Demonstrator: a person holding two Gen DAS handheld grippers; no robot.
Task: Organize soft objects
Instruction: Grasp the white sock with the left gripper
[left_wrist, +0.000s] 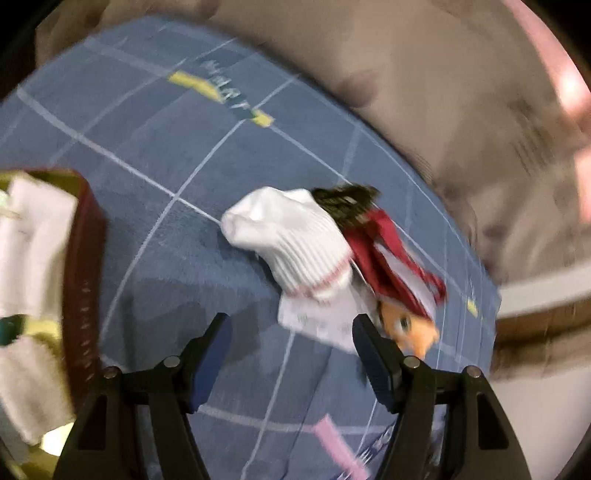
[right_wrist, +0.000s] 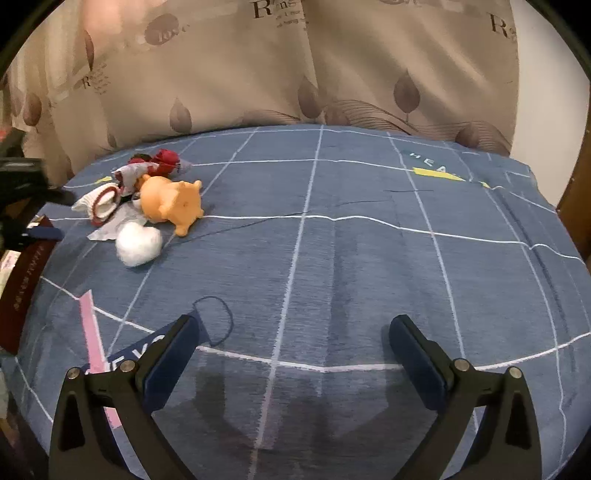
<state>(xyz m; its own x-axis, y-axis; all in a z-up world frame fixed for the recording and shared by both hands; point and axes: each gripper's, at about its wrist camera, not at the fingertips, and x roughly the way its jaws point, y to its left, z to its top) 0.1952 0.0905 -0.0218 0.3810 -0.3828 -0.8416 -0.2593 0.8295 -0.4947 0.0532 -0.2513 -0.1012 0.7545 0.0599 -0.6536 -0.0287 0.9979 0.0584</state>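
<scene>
A pile of soft things lies on the blue checked bedspread (right_wrist: 332, 258). In the left wrist view a white ribbed sock (left_wrist: 291, 240) lies over red-and-white cloth (left_wrist: 395, 258), with an orange plush toy (left_wrist: 410, 328) at the right. My left gripper (left_wrist: 291, 332) is open and empty, just short of the sock. In the right wrist view the orange plush (right_wrist: 170, 201), a white fluffy ball (right_wrist: 138, 243), a white sock with red trim (right_wrist: 99, 201) and red cloth (right_wrist: 166, 158) sit at the far left. My right gripper (right_wrist: 295, 339) is open, empty, far from the pile.
A dark red box (left_wrist: 83, 266) holding white folded cloths (left_wrist: 29, 240) stands at the left; its side shows in the right wrist view (right_wrist: 18, 295). A beige leaf-patterned curtain (right_wrist: 295, 66) hangs behind the bed. The left wrist view is motion-blurred.
</scene>
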